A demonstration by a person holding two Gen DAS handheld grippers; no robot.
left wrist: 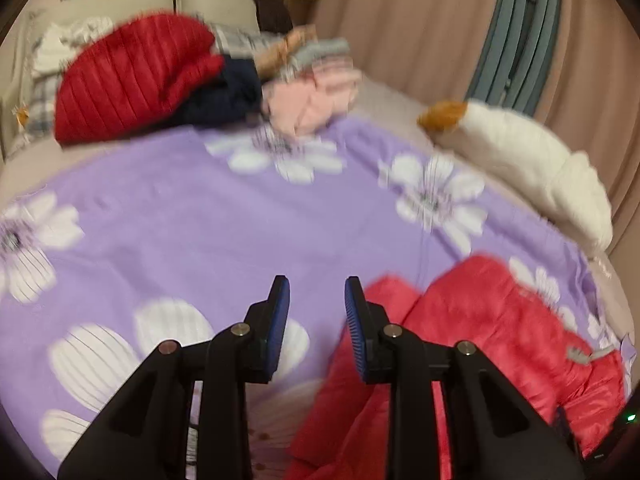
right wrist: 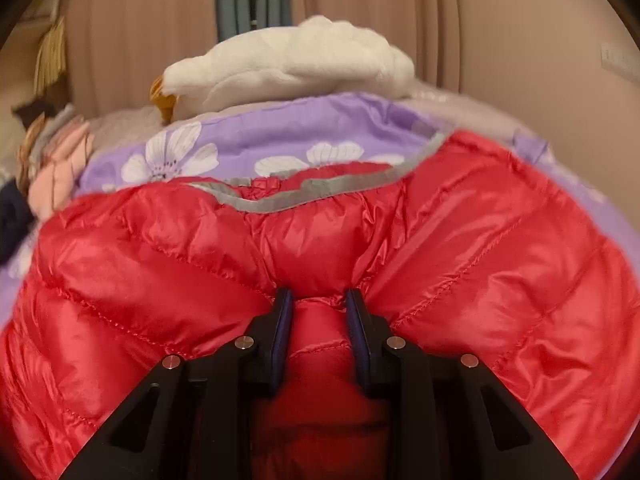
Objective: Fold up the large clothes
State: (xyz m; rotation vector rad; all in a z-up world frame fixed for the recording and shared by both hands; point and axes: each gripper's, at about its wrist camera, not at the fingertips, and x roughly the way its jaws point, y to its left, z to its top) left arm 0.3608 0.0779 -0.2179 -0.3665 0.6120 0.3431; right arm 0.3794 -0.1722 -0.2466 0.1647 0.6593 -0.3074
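Observation:
A red quilted down jacket [right wrist: 460,240] with a grey-trimmed collar lies on a purple flowered bed sheet [left wrist: 200,220]. My right gripper [right wrist: 318,298] is shut on a bunched fold of the red jacket, which fills the gap between its fingers. In the left wrist view the same jacket [left wrist: 480,340] lies at the lower right. My left gripper [left wrist: 317,284] is open and empty, above the sheet just left of the jacket's edge.
A pile of clothes sits at the head of the bed: a dark red quilted garment [left wrist: 136,76], a navy one [left wrist: 224,96], pink ones [left wrist: 312,100]. A white plush duck [left wrist: 520,168] lies along the right edge, by the curtain [left wrist: 420,32].

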